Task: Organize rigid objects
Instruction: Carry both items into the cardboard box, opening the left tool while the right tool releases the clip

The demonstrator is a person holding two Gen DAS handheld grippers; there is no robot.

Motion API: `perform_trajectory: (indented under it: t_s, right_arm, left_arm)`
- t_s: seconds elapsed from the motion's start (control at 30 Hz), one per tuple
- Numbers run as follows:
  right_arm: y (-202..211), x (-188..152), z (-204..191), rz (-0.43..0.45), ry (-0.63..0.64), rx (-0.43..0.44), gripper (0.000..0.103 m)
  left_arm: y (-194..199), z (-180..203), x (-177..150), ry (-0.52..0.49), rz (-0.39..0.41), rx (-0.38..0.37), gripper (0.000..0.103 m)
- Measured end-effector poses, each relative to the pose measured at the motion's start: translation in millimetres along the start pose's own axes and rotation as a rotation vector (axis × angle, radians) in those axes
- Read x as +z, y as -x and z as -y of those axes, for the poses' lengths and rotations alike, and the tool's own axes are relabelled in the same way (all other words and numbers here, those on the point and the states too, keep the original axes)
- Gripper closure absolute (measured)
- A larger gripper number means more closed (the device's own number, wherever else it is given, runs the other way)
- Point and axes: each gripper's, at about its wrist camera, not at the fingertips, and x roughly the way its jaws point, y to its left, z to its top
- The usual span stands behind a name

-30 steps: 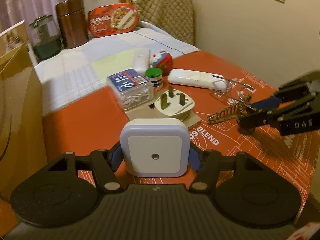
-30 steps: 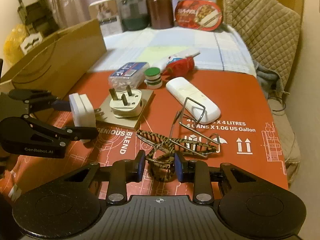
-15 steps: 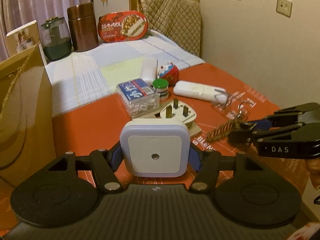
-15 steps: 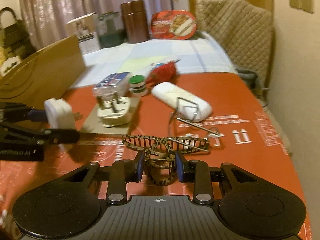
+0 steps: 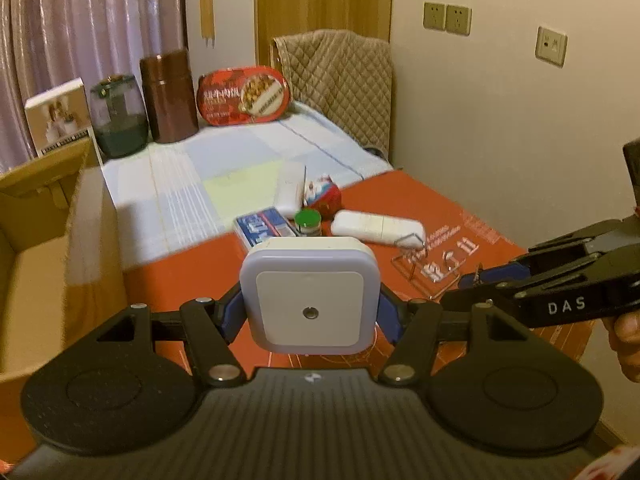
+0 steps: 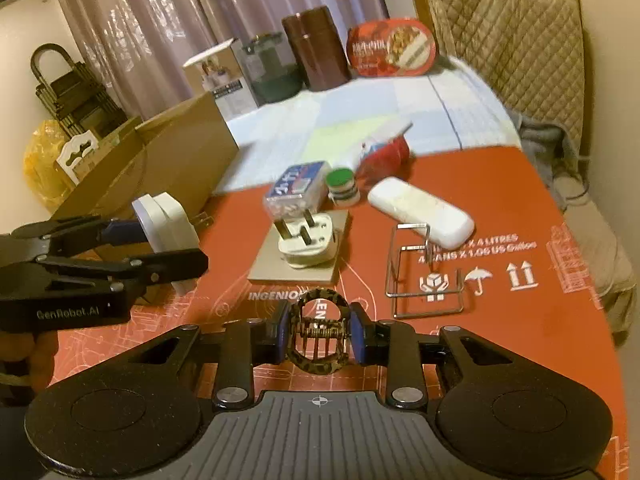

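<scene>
My left gripper (image 5: pixel 310 312) is shut on a white square night-light plug (image 5: pixel 309 295) and holds it above the red table cover; it also shows in the right wrist view (image 6: pixel 166 224). My right gripper (image 6: pixel 320 338) is shut on a leopard-print hair claw clip (image 6: pixel 318 336), lifted off the cover; it shows at the right of the left wrist view (image 5: pixel 476 286). A white three-pin plug (image 6: pixel 306 242) lies on a grey tile (image 6: pixel 298 270). A wire stand (image 6: pixel 420 268), a white case (image 6: pixel 420 212), a green-capped jar (image 6: pixel 340 186) and a clear box (image 6: pixel 296 192) lie beyond.
An open cardboard box (image 5: pixel 44 240) stands at the left, also in the right wrist view (image 6: pixel 160 160). A red toy (image 6: pixel 384 152), a brown canister (image 6: pixel 316 52), a glass jar (image 6: pixel 272 68) and a food pack (image 6: pixel 390 46) sit farther back. The wall is to the right (image 5: pixel 500 120).
Both grippers have risen with their loads. The hair clip has come off the cover and away from the wire stand. The night-light has moved up and back towards the cardboard box.
</scene>
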Motion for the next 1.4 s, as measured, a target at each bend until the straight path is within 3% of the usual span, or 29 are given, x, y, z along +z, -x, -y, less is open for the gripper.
perform_trajectory:
  t_s: [0.27, 0.43, 0.6, 0.8, 1.0, 1.2, 1.4]
  right_arm:
    - [31, 29, -35, 0.087, 0.089, 0.000, 0.076]
    - [40, 59, -73, 0.139, 0.150, 0.045, 0.076]
    - [34, 80, -135, 0.157, 0.271, 0.112, 0.076]
    - [-3, 98, -204, 0.155, 0.354, 0.182, 0.076]
    - [-57, 93, -252, 0.149, 0.454, 0.158, 0.076]
    - [-105, 76, -265, 0.148, 0.490, 0.124, 0.076]
    - [-119, 73, -262, 0.136, 0.506, 0.115, 0.076]
  left_arm:
    - [45, -20, 16, 0.036, 0.045, 0.038, 0.043]
    - [80, -54, 29, 0.062, 0.073, 0.119, 0.043]
    - [112, -97, 31, 0.056, 0.071, 0.221, 0.043]
    - [129, -158, 17, 0.094, 0.022, 0.323, 0.043]
    - [130, -200, 2, 0.156, 0.002, 0.354, 0.043]
    - [121, -214, -7, 0.179, -0.007, 0.338, 0.043]
    - [107, -222, -13, 0.187, -0.019, 0.323, 0.043]
